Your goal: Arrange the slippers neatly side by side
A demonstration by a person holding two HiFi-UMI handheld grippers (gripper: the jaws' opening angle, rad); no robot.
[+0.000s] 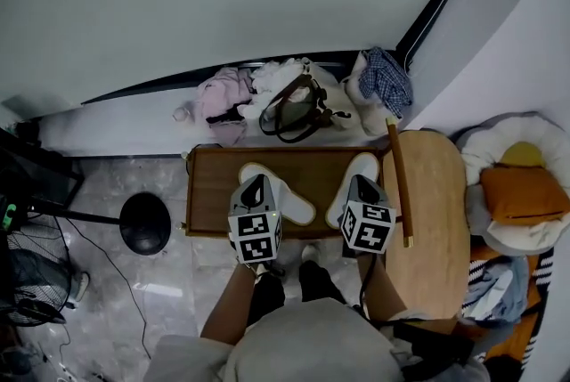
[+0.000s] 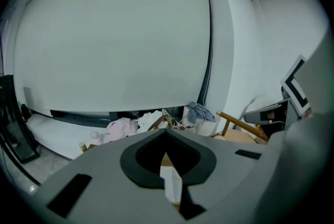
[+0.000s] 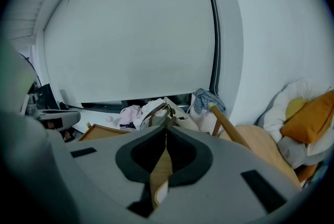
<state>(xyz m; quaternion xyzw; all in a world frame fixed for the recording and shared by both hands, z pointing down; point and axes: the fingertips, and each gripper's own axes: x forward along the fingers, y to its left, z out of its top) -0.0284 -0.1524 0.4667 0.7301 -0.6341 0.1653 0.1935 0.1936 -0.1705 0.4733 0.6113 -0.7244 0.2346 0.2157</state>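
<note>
Slippers (image 1: 295, 204) (image 1: 362, 165) lie apart on wooden tray (image 1: 210, 193); left gripper (image 1: 256, 187) and right gripper (image 1: 361, 185) jaws closed

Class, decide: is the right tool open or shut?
Shut: the right tool shows its jaw tips touching in its own view, nothing gripped between them.

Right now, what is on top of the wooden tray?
Two white slippers: left slipper and right slipper, apart, on the wooden tray. The left gripper and right gripper cover their near ends.
</note>
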